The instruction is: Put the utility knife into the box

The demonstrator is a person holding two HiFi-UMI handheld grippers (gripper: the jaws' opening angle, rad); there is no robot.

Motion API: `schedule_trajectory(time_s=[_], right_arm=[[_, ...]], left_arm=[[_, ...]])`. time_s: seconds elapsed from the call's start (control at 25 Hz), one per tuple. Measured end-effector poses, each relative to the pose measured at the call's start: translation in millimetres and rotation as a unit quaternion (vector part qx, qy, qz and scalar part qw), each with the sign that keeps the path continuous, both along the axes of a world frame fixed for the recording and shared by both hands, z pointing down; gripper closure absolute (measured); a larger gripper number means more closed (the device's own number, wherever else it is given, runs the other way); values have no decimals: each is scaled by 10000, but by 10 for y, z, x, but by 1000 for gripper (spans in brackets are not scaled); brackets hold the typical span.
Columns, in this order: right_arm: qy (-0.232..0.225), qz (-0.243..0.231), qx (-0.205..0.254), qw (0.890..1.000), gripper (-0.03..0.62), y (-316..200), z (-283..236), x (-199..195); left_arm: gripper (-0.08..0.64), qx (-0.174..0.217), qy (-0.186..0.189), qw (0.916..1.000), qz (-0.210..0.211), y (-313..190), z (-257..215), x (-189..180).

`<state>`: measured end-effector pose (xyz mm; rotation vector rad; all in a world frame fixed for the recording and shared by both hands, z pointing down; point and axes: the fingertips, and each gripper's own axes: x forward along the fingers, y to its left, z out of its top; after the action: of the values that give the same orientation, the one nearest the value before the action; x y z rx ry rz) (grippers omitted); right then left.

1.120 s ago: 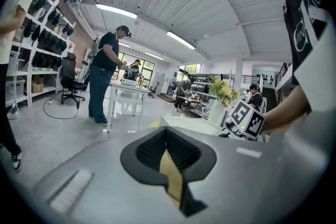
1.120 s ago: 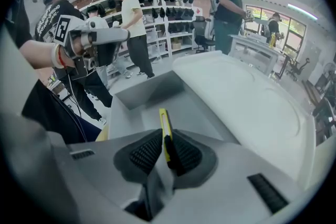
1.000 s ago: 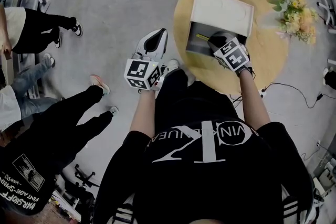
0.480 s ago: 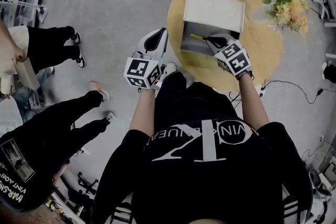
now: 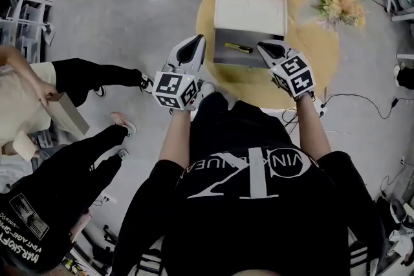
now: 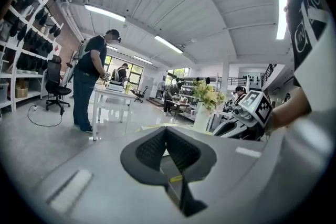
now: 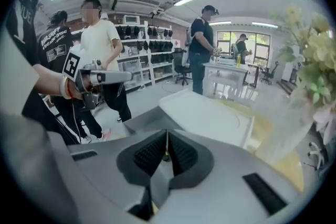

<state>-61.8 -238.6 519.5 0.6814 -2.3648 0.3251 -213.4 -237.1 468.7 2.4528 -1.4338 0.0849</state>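
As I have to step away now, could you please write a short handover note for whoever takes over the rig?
Left tongs: shut, empty, just left of the box.
Right tongs: shut, empty, over the box's right side.
Utility knife: lying inside the open box on the round table.
Done: knife is in the box.
Left: nothing apparent for this task.

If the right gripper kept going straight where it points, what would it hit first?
Probably the box, whose open white lid sits right ahead of the right gripper; depth is unclear, so it might skim over the rim.
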Motion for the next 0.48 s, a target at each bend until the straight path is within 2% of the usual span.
schedule_trajectory(time_s=[0.48], right_arm=[[-624, 933, 512, 9924, 574, -201, -403, 412]], left_arm=[[549, 399, -122, 9991, -30, -102, -205, 115]])
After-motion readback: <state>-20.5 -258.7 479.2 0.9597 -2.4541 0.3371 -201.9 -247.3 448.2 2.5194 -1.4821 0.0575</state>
